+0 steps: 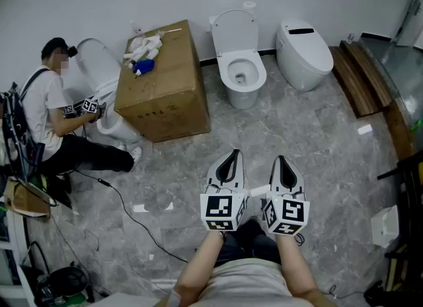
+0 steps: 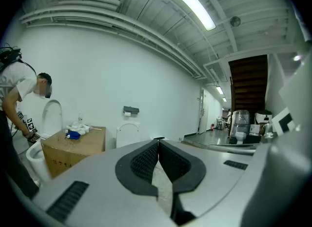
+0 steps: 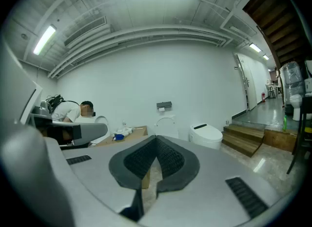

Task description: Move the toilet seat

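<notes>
Both grippers are parked side by side in front of me, well back from the toilets; I read it as a ready hold pre-approach. L gripper (image 1: 232,154) jaws are pressed together w/ nothing btwn them, R gripper (image 1: 281,159) the same. The toilet seat (image 1: 258,68) lies flat on the middle bowl by the far wall, btwn the cardboard box (image 1: 165,84) and the closed toilet (image 1: 304,51), w/ the lid (image 1: 234,30) up behind it. Seat's long axis runs wall-to-me, front end pointing my way.
</notes>
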`<action>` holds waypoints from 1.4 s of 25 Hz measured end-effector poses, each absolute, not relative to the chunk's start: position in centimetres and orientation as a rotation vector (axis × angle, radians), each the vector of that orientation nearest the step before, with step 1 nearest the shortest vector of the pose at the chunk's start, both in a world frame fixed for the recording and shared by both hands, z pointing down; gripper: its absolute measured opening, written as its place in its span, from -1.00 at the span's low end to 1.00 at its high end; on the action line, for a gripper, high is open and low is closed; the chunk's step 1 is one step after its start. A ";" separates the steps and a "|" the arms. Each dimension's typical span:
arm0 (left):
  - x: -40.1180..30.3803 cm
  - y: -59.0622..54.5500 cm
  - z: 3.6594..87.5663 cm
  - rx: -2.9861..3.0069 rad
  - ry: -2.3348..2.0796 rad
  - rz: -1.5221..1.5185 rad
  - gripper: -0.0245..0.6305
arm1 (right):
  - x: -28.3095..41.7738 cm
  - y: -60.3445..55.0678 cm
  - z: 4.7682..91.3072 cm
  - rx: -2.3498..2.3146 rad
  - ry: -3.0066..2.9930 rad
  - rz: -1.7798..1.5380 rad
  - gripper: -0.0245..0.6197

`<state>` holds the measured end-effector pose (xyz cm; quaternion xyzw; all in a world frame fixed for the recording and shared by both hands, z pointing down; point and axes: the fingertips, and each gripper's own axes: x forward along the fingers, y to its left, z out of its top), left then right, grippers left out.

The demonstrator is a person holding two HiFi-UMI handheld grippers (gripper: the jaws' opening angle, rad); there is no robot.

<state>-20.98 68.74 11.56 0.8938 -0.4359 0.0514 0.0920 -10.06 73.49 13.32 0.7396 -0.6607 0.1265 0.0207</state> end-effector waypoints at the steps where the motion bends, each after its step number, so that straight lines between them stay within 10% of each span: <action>1: -20.9 68.8 11.6 2.656 -1.295 0.154 -0.87 | -9.9 73.5 13.3 2.293 -2.048 0.391 -0.87; 35: -16.9 69.7 12.7 2.604 -1.386 0.200 -0.87 | -5.2 73.8 15.1 2.225 -2.133 0.494 -0.87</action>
